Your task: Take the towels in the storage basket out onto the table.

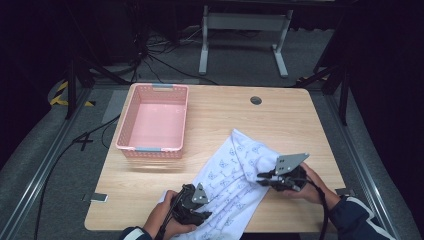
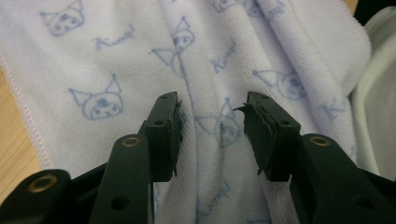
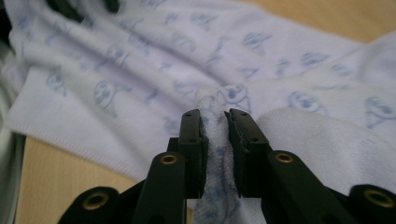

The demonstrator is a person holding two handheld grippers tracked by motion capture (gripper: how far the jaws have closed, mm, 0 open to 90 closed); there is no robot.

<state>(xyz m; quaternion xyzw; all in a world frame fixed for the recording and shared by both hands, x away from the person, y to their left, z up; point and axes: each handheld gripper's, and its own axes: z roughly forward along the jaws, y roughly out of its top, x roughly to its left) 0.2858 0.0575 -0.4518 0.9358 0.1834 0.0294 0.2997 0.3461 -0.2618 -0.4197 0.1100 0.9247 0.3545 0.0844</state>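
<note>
The fingers (image 3: 240, 135) of the right gripper (image 1: 267, 181) are pinched on a raised fold of the towel (image 1: 235, 175) — cloth bunches up between the two pads. The left gripper (image 1: 197, 210) stands with its fingers (image 2: 163, 135) apart over the towel, the cloth lying flat between them and not squeezed. The towel, white with small blue cat faces, lies on the bench (image 1: 280, 120) near its front edge, its long axis running from the near-left corner by the left hand up toward the far right. The right gripper sits at the towel's right side, the left at its near end — each hand has its own end within reach. The pink basket (image 1: 129, 120) stands well apart at the far left, with nothing in it.
</note>
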